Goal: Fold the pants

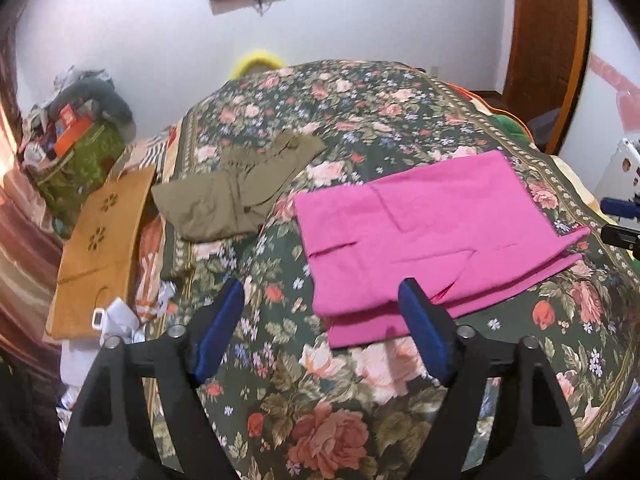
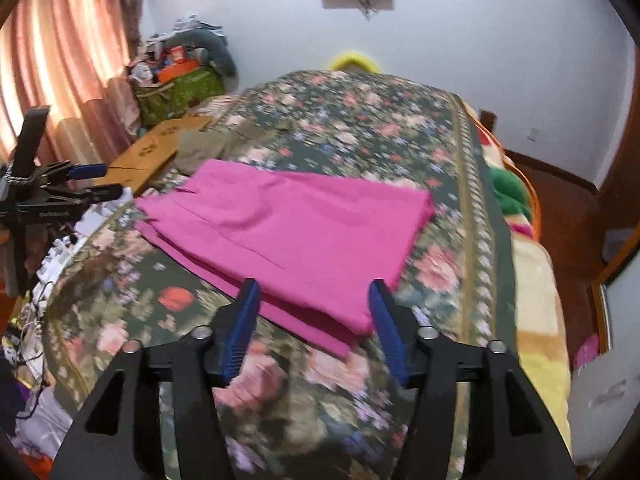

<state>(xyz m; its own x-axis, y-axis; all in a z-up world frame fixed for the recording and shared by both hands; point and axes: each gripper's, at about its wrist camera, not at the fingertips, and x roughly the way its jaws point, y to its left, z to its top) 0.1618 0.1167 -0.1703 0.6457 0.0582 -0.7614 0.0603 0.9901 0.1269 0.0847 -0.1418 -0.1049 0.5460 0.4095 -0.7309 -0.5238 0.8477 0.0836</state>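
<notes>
Pink pants [image 1: 420, 232] lie folded flat on the floral bedspread [image 1: 320, 400]. They also show in the right wrist view [image 2: 288, 236]. My left gripper [image 1: 322, 292] is open and empty, hovering just short of the pants' near left edge. My right gripper [image 2: 314, 288] is open and empty, just above the pants' near right corner. The left gripper also appears at the left edge of the right wrist view [image 2: 100, 180]. The right gripper's blue tip shows at the right edge of the left wrist view [image 1: 622, 216].
A crumpled olive garment [image 1: 240, 188] lies on the bed beyond the pants. A brown cardboard sheet [image 1: 104, 240] lies at the bed's left side. A green bag of clutter [image 1: 80, 160] and curtains [image 2: 60, 60] stand to the left. A striped blanket [image 2: 532, 280] hangs off the bed's right side.
</notes>
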